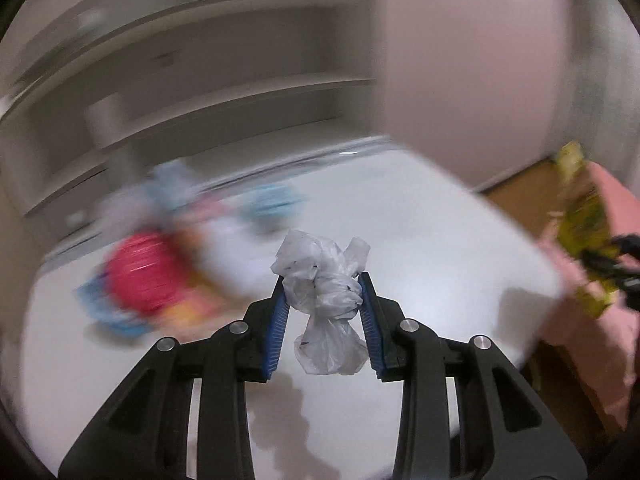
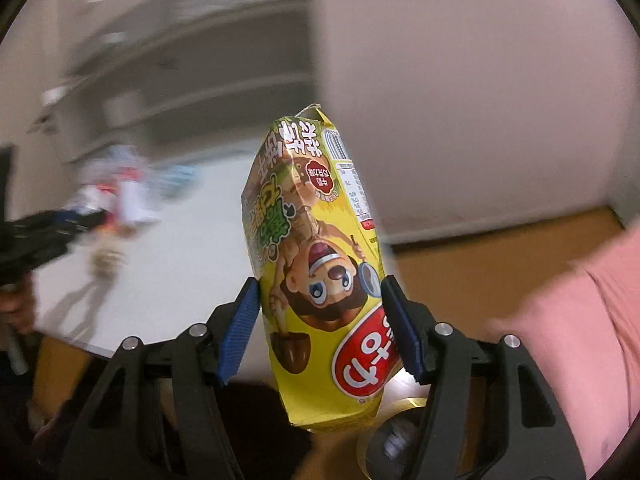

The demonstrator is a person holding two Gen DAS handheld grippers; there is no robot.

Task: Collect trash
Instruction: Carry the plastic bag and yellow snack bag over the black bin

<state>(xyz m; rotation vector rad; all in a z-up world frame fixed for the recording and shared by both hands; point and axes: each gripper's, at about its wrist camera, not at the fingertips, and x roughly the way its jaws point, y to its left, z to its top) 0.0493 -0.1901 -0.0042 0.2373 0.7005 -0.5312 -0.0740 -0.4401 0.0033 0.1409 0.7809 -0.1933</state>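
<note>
Behind left tongs (image 1: 323, 280), blurred trash pile (image 1: 160, 264), probably wrappers.

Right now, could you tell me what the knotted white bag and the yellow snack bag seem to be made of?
Knotted white bag: thin, translucent plastic film, by its soft crumpled folds and tied knot. Yellow snack bag: glossy printed plastic film, probably foil-lined, though its inside is not visible; it creases stiffly and shines.
</note>
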